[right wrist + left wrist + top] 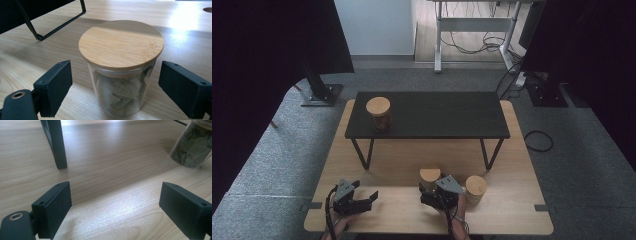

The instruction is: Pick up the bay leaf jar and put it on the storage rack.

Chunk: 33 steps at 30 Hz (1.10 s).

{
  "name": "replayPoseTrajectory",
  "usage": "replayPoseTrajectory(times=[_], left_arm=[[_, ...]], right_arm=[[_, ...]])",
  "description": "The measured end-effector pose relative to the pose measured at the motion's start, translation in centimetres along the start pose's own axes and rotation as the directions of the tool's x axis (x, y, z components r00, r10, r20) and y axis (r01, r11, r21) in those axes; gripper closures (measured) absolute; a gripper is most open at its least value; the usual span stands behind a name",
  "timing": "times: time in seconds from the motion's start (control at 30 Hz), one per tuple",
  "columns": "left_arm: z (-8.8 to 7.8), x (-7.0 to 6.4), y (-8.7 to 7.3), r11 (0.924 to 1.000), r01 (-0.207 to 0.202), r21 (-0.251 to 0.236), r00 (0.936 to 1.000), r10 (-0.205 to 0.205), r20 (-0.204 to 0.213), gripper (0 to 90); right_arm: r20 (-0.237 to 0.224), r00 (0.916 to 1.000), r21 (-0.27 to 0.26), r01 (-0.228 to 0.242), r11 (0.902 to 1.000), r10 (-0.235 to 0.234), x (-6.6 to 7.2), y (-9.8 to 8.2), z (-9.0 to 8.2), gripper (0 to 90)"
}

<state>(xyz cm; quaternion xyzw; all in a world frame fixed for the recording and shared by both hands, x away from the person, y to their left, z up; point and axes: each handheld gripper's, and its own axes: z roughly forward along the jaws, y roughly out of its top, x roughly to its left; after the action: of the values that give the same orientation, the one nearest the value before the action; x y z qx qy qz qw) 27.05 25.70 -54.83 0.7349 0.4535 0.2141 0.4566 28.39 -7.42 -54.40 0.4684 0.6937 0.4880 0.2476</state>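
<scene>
Jars were what caught the eye: three clear glass ones with flat round bamboo lids, none showing any label or writing. One (379,115) stood on the left end of the low black shelf (437,115) that sat across the far half of the wooden tabletop (402,155). The other two stood near the tabletop's front edge, right of centre. The nearer-centre jar (121,67), packed with dry, pale green leaves, sat upright between the wide-open jaws of the right gripper (115,87), neither pad touching the glass. The third jar (475,189) stood just beside that gripper, to its right. The left gripper (113,210), close to the front left corner, gaped wide too, with nothing but bare wood between its jaws.
</scene>
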Motion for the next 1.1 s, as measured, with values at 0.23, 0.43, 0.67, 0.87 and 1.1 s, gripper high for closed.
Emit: replayPoseTrajectory(times=[0.23, 0.43, 0.67, 0.87, 1.1], left_arm=[[0.0, 0.0, 0.0, 1.0000, -0.001, 0.000, 1.0000, 0.001, 0.001, 10.1], [0.0, -0.1, 0.0, 1.0000, -0.004, 0.000, 1.0000, 0.004, 0.001, 10.1], [0.0, 0.0, 0.0, 1.0000, -0.002, 0.002, 1.0000, 0.002, 0.002, 10.1], [0.1, 0.0, 0.0, 1.0000, -0.003, 0.002, 1.0000, 0.003, 0.004, 10.2], [0.1, -0.1, 0.0, 1.0000, -0.005, 0.002, 1.0000, 0.005, 0.004, 10.6]], right_arm=[[0.007, 0.9999, 0.015, -0.009, 0.9998, 0.009, 0.0, 0.3, 0.8, 12.2], [0.027, 0.9996, 0.037, -0.003, 0.9993, 0.002, 0.0, 0.7, 1.5, 13.4], [0.041, 0.9992, 0.059, -0.002, 0.9983, 0.000, 0.0, 0.8, 2.4, 16.2], [0.054, 0.9985, 0.067, -0.010, 0.9977, 0.006, -0.1, 0.8, 2.9, 19.8], [0.058, 0.9983, 0.070, -0.008, 0.9975, 0.004, 0.0, 1.0, 3.2, 23.0]])
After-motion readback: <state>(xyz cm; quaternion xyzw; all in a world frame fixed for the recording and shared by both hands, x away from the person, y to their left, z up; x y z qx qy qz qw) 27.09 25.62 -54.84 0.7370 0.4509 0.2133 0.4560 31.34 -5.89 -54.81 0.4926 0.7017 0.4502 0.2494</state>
